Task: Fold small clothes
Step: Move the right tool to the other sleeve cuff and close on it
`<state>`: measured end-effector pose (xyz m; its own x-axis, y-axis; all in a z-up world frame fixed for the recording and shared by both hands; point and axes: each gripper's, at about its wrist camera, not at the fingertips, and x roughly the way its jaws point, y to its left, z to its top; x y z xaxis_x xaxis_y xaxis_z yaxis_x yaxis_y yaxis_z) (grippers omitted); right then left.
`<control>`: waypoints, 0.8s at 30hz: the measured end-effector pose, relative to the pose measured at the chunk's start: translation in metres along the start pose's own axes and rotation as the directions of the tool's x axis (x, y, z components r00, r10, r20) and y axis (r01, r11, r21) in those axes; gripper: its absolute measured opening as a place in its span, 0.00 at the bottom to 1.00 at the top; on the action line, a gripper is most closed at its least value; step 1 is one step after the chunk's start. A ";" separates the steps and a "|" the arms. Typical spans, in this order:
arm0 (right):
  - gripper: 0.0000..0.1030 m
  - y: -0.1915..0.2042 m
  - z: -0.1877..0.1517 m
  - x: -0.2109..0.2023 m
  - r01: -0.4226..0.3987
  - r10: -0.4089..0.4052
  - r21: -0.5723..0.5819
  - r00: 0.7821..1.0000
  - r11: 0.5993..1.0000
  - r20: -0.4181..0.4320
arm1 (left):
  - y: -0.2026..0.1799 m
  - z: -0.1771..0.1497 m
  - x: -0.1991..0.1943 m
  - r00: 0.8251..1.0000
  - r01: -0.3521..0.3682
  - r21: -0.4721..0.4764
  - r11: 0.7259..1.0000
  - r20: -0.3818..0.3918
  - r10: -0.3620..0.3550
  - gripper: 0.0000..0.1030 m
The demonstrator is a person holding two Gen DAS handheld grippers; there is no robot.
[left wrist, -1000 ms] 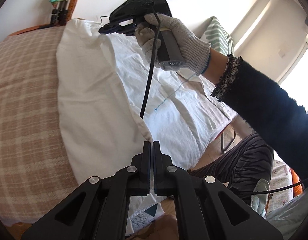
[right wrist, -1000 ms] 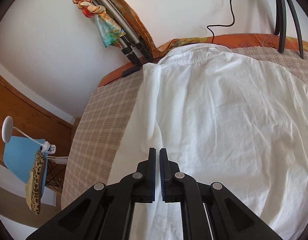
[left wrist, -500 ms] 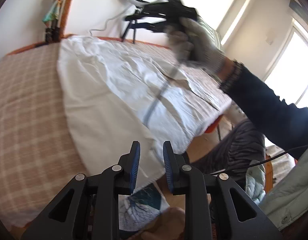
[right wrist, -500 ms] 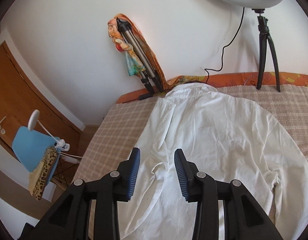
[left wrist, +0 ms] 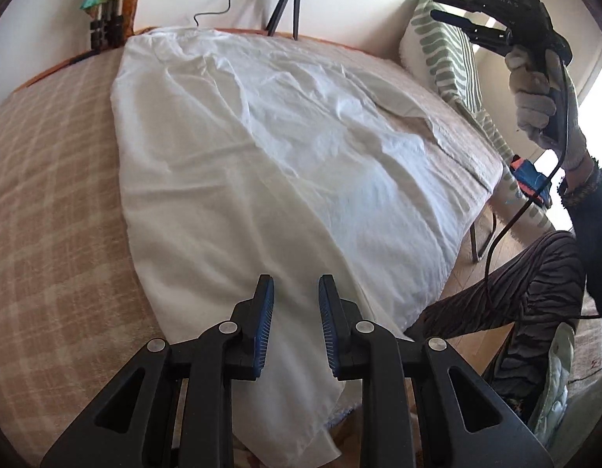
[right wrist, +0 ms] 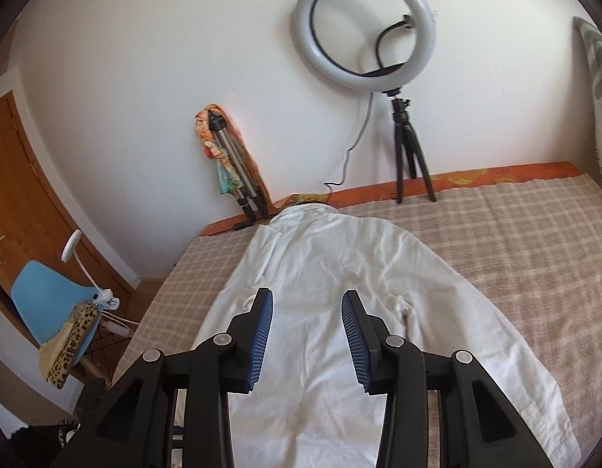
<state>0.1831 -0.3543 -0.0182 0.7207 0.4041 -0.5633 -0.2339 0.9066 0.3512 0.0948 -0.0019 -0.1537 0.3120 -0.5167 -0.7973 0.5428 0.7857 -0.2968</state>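
A bed (right wrist: 535,241) under a beige checked cover fills the middle and lower part of both views. Spread flat on it lies a white shirt (right wrist: 332,273), collar toward the wall at the top of the frame, its hem hanging over the bed's near edge at the bottom of the left wrist view (left wrist: 301,421). At the far left of the right wrist view stand a wooden door (right wrist: 23,179) and, below it, a blue chair (right wrist: 47,300) carrying a leopard-print item. A ring light (right wrist: 363,27) on a small black tripod stands at the upper right, its feet on the bed's far edge, beyond the collar. A folded tripod (right wrist: 234,167) wrapped in a colourful scarf leans on the wall just left of the collar. A green-patterned pillow (left wrist: 445,54) sits at the upper right of the left wrist view.

The left tongs (left wrist: 296,304) hang over the shirt's hem, parted a little with nothing between them. The right tongs (right wrist: 306,312) are raised above the shirt's middle, moderately apart and empty; a gloved hand (left wrist: 542,101) holds them high in the upper right of the left wrist view.
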 end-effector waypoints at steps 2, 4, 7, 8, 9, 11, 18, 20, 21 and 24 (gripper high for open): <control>0.39 -0.024 -0.003 -0.005 0.031 -0.031 0.037 1.000 0.999 0.002 | -0.003 -0.004 0.004 1.000 -0.011 0.026 1.000 0.011 0.011 0.21; 0.39 -0.044 -0.008 -0.009 0.072 -0.072 0.061 0.997 0.996 0.001 | -0.007 -0.002 0.003 1.000 -0.024 0.047 0.999 0.001 0.024 0.21; 0.39 -0.075 -0.016 -0.017 0.122 -0.122 0.091 0.992 0.988 -0.012 | -0.011 0.007 -0.006 1.000 -0.021 0.045 0.999 0.019 0.020 0.21; 0.39 -0.085 -0.019 -0.019 0.155 -0.154 0.093 0.988 0.983 -0.017 | -0.015 0.011 -0.011 0.999 -0.020 0.049 0.999 0.040 0.018 0.21; 0.39 -0.096 -0.023 -0.022 0.194 -0.193 0.100 0.981 0.976 -0.023 | -0.020 0.018 -0.015 0.998 -0.011 0.059 0.998 0.069 0.007 0.21; 0.39 -0.121 -0.033 -0.028 0.242 -0.238 0.128 0.970 0.962 -0.043 | -0.030 0.029 -0.023 0.994 -0.004 0.086 0.996 0.107 -0.005 0.21; 0.39 -0.206 -0.085 -0.053 0.422 -0.393 0.230 0.905 0.877 -0.160 | -0.057 0.063 -0.010 0.990 0.047 0.121 0.992 0.129 -0.063 0.24; 0.39 -0.225 -0.101 -0.060 0.454 -0.412 0.257 0.889 0.853 -0.200 | -0.061 0.068 -0.003 0.990 0.047 0.123 0.991 0.124 -0.062 0.25; 0.39 -0.233 -0.107 -0.063 0.469 -0.423 0.264 0.880 0.843 -0.214 | -0.063 0.070 0.001 0.990 0.054 0.123 0.991 0.120 -0.069 0.25; 0.39 -0.250 -0.123 -0.072 0.488 -0.427 0.293 0.869 0.823 -0.249 | -0.067 0.076 0.012 0.991 0.072 0.119 0.990 0.104 -0.085 0.26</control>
<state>0.1092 -0.5950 -0.1573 0.5638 -0.0053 -0.8259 0.3501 0.9072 0.2332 0.1213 -0.0866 -0.1035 0.3446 -0.6140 -0.7101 0.6528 0.7003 -0.2887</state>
